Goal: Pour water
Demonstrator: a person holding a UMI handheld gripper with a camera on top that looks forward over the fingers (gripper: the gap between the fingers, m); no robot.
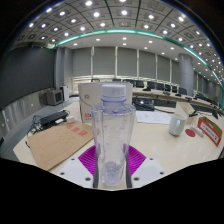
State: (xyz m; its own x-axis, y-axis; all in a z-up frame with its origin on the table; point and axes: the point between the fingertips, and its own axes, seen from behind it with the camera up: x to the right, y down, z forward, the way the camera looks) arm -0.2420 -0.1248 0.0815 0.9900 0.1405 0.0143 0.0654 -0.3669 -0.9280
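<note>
Bottle [113, 135], clear plastic and upright, fills the middle of the gripper view, its ribbed cap near the top and its body running down between the jaws. The purple pads [92, 158] show on both sides of it at the base and seem to press against its walls, so the jaws [112, 160] look closed on it, though the glare through the plastic makes the contact hard to judge. Whether there is water inside I cannot tell.

Left of the bottle a flat brown sheet of cardboard [58, 142] lies on the pale table [160, 140]. Beyond it, further left, sits a grey box-like device [52, 97] with dark cables by it. Just behind the bottle stands a white box [92, 98]. To the right on the table is a small white cup [177, 125], and past that a red and white item [209, 129] with printing too small to read.

The room is a large office with rows of desks and monitors [165, 90] at the back, windows along the far wall and many round ceiling lights [110, 18] with a light strip curving across.
</note>
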